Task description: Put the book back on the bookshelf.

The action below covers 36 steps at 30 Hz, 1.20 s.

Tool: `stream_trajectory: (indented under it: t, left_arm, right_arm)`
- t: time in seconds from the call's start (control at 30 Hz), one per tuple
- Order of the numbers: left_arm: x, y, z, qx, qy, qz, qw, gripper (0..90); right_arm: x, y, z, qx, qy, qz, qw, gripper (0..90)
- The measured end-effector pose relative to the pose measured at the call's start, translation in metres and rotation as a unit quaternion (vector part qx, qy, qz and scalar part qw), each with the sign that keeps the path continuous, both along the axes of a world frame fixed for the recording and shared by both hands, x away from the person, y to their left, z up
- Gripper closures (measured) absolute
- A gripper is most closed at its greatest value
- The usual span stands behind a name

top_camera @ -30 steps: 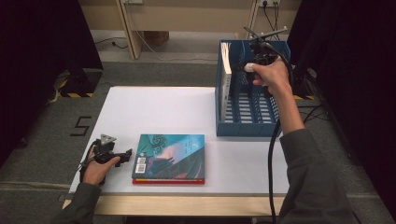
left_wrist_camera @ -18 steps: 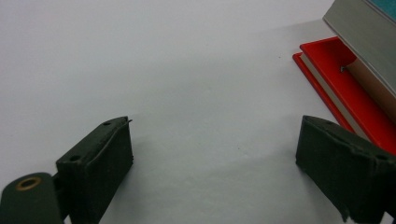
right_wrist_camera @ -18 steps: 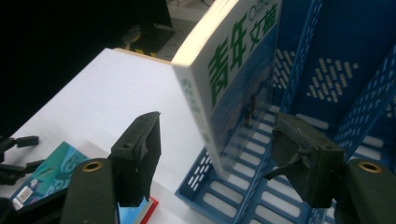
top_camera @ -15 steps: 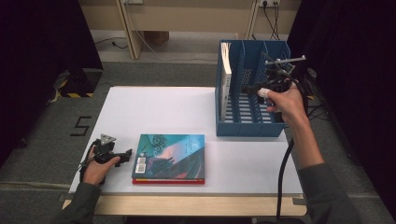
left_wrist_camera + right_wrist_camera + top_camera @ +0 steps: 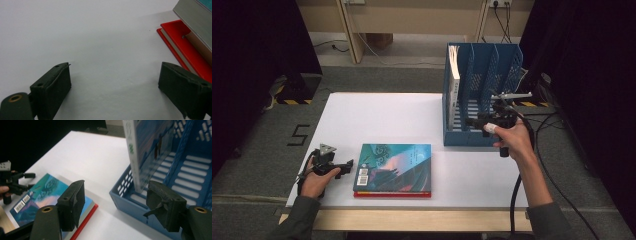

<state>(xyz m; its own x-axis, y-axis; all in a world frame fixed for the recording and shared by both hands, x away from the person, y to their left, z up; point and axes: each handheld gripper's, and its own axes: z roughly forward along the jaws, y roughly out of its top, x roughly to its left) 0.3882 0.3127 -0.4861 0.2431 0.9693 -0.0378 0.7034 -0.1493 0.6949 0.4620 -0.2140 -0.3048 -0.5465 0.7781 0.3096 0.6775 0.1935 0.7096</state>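
At a white desk, a person is working with a gripper in each hand. The left gripper is resting on the desk at the near left, its fingers standing wide apart with nothing but bare desk between them. Just beside them, to their right, a teal-covered book is lying flat on top of a red book; the stack is sitting near the front edge of the desk, and the fingers are not touching it.

The right gripper is hanging in front of the blue file rack at the far right of the desk, pointing left toward the books. Its fingers have just been opening and are now standing wide, gripping nothing. In the right gripper view the stacked books are lying below and to the left of the fingers, well apart from them, while the rack's front corner is showing between them, farther off. A white-spined book is standing upright in the rack's leftmost compartment.
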Motion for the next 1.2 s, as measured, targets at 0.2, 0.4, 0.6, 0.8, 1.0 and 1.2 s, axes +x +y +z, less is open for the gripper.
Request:
stream_trajectory:
  t: [0.2,0.4,0.6,0.8,1.0,1.2]
  left_arm:
    - [0.0,0.0,0.0,0.001,0.001,-0.001,1.0,9.9]
    - [0.0,0.0,0.0,0.002,0.002,-0.001,1.0,9.9]
    - [0.0,0.0,0.0,0.001,0.002,-0.001,1.0,9.9]
    - [0.0,0.0,0.001,0.001,0.003,-0.002,1.0,10.0]
    - [0.0,0.0,0.001,0.001,0.003,-0.002,1.0,10.0]
    - [0.0,0.0,0.001,0.002,0.002,-0.003,1.0,10.4]
  right_arm:
    - [-0.012,0.004,-0.023,0.014,0.006,0.013,0.9998,32.3]
    - [-0.022,0.01,-0.041,0.035,0.007,0.028,0.999,32.1]
    - [-0.028,0.018,-0.059,0.04,0.005,0.031,0.9987,31.8]
    - [-0.033,0.026,-0.071,0.031,0.02,0.048,0.9982,31.7]
    - [-0.036,0.027,-0.08,0.038,0.027,0.048,0.9978,31.7]
    - [-0.041,0.03,-0.091,0.044,0.044,0.06,0.9963,30.6]
